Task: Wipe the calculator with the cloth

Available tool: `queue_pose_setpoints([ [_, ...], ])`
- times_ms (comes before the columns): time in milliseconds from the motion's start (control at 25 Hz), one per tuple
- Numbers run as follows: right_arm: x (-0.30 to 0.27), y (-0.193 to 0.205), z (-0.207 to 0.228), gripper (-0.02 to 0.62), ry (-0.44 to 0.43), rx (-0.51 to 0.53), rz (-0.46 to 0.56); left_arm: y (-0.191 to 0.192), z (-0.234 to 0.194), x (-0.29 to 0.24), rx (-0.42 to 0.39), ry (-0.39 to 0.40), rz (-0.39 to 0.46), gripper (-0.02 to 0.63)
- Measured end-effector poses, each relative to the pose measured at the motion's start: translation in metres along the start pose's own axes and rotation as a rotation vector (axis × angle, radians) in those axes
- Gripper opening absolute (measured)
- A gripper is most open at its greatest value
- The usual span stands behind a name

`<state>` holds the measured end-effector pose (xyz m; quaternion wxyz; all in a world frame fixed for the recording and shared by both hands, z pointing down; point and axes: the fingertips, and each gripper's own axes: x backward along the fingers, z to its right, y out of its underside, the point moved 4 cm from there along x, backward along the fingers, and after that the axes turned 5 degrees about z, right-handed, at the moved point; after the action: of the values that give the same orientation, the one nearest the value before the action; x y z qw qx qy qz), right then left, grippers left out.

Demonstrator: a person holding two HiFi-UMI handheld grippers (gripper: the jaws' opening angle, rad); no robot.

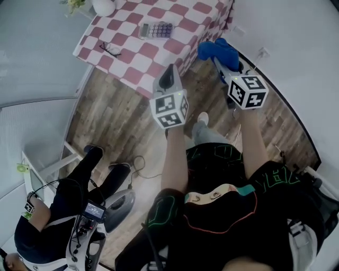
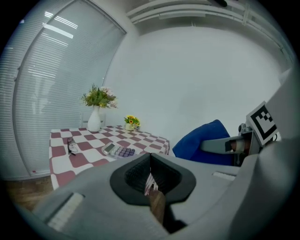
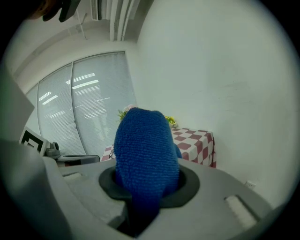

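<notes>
The calculator (image 1: 155, 30) lies on a red-and-white checked table (image 1: 132, 63) at the top of the head view, well ahead of both grippers. In the left gripper view the calculator (image 2: 118, 150) sits left of and beyond the jaws. My left gripper (image 1: 168, 78) is held in the air short of the table, shut with nothing in it (image 2: 151, 177). My right gripper (image 1: 221, 62) is shut on a blue cloth (image 1: 218, 51), off the table's right side. The cloth (image 3: 145, 150) bulges up from between the jaws and hides most of the table behind it.
Black glasses (image 1: 109, 49) lie on the table's left part. A white vase (image 1: 104, 6) with flowers and a small yellow flower pot (image 2: 130, 123) stand at its far end. A seated person (image 1: 63, 211) is at the lower left on the wood floor (image 1: 116, 122). White walls surround the table.
</notes>
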<state>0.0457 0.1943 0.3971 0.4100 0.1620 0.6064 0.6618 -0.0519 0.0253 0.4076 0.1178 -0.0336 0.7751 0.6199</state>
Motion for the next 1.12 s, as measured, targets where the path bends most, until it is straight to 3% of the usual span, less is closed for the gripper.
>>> queue_pose_setpoints([
  [320, -0.03, -0.032, 0.023, 0.112, -0.012, -0.004, 0.042, -0.029, -0.004, -0.038, -0.026, -0.015, 0.033, 0.011],
  [560, -0.072, -0.037, 0.028, 0.112, -0.044, 0.021, 0.012, -0.021, -0.03, -0.072, 0.006, -0.047, -0.007, 0.011],
  [800, -0.134, -0.072, 0.049, 0.112, -0.048, 0.038, 0.014, -0.039, -0.058, -0.122, 0.037, -0.079, 0.014, 0.011],
  [960, -0.192, -0.078, 0.032, 0.114, -0.094, 0.052, -0.019, -0.026, -0.111, -0.136, 0.078, -0.163, -0.041, 0.011],
  [1120, -0.25, -0.074, -0.004, 0.112, -0.196, 0.073, -0.082, -0.02, -0.167, -0.131, 0.135, -0.284, -0.054, 0.011],
])
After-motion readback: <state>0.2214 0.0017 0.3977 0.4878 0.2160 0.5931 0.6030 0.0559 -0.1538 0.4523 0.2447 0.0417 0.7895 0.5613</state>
